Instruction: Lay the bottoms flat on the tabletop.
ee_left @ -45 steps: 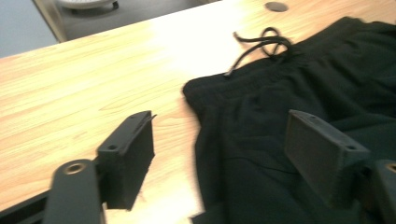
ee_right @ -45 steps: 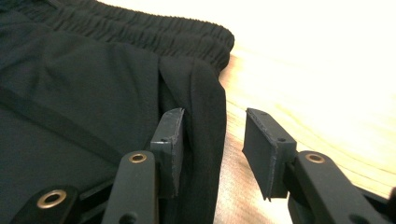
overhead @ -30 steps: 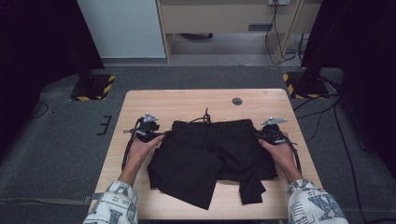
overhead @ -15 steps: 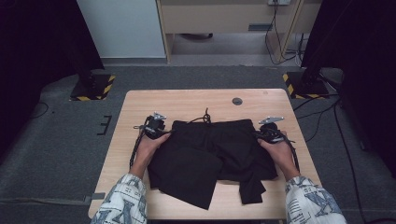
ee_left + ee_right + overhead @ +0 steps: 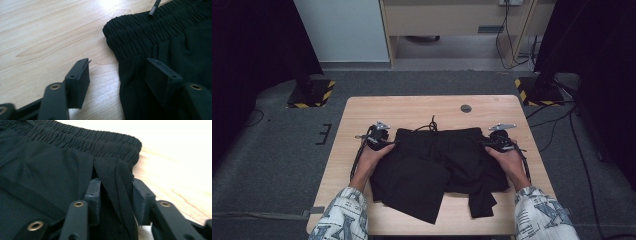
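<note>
Black shorts (image 5: 437, 160) with an elastic waistband lie spread on the wooden table (image 5: 412, 107), waistband at the far side. My left gripper (image 5: 389, 143) sits at the waistband's left corner. In the left gripper view it (image 5: 117, 72) is open: one jaw over bare wood, the other over the shorts (image 5: 175, 37). My right gripper (image 5: 486, 144) is at the waistband's right corner. In the right gripper view it (image 5: 116, 195) is closed in on a raised fold of the shorts (image 5: 50, 165) just below the waistband. A drawstring (image 5: 431, 122) trails from the waistband's middle.
A small dark round cap (image 5: 466, 108) is set in the table top near the far edge. Bare wood runs along the table's far side and its left margin. Cables trail from both grippers toward the person's patterned sleeves (image 5: 342, 215).
My left gripper has slid right to the waistband's left corner. The right gripper has edged slightly inward onto the fabric.
</note>
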Demonstrator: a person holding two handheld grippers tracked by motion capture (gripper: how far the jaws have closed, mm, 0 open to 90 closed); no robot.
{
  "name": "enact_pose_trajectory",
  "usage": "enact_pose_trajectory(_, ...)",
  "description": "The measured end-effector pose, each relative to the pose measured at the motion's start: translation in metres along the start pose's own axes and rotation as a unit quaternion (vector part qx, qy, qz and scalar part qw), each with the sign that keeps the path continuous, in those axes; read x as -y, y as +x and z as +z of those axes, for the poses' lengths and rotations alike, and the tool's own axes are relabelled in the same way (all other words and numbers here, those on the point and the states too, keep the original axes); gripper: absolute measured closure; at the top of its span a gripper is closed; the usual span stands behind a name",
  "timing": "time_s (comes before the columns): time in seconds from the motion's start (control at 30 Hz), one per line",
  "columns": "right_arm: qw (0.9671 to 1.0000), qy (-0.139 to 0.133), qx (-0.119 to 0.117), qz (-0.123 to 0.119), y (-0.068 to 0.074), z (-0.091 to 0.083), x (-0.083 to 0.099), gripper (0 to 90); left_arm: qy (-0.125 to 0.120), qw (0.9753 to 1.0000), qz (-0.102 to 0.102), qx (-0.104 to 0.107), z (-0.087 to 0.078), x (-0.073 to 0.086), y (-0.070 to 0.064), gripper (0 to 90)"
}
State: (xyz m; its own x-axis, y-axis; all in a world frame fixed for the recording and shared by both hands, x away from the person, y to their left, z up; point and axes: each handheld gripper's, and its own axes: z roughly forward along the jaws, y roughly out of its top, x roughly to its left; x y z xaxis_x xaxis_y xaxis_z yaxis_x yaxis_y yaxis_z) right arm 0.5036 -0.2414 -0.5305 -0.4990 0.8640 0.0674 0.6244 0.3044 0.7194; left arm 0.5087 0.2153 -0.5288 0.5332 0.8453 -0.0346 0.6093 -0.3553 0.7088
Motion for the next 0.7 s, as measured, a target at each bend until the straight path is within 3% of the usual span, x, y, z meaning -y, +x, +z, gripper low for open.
enact_pose_trajectory(0.2, 1.0000, 0.007, 0.002, 0.003, -0.004, 0.000, -0.002, 77.0, 0.002, 0.9999, 0.007, -0.010, 0.002, -0.002, -0.003, 44.7)
enact_pose_trajectory(0.3, 0.9998, 0.002, -0.011, 0.017, -0.008, 0.001, -0.003, 71.6, 0.003, 0.9999, 0.008, -0.009, 0.004, -0.003, -0.008, 48.9)
enact_pose_trajectory(0.37, 0.9998, -0.001, -0.011, 0.018, -0.009, 0.002, -0.003, 73.4, 0.007, 0.9999, 0.012, -0.009, 0.004, -0.005, -0.011, 55.6)
enact_pose_trajectory(0.43, 0.9998, -0.004, -0.007, 0.016, -0.008, 0.002, -0.002, 82.4, 0.009, 0.9998, 0.014, -0.005, 0.003, -0.005, -0.014, 60.0)
enact_pose_trajectory(0.53, 0.9999, -0.013, -0.004, 0.009, -0.003, -0.001, -0.005, 88.8, 0.013, 0.9999, 0.001, -0.005, 0.001, -0.005, -0.015, 76.4)
enact_pose_trajectory(0.6, 0.9998, -0.014, -0.004, 0.010, -0.002, -0.002, -0.006, 88.9, 0.009, 0.9999, -0.012, 0.000, 0.001, -0.005, -0.013, 78.9)
enact_pose_trajectory(0.7, 0.9996, -0.024, -0.005, 0.012, -0.002, -0.005, -0.009, 89.0, 0.004, 0.9999, -0.013, -0.004, 0.001, -0.005, -0.012, 83.5)
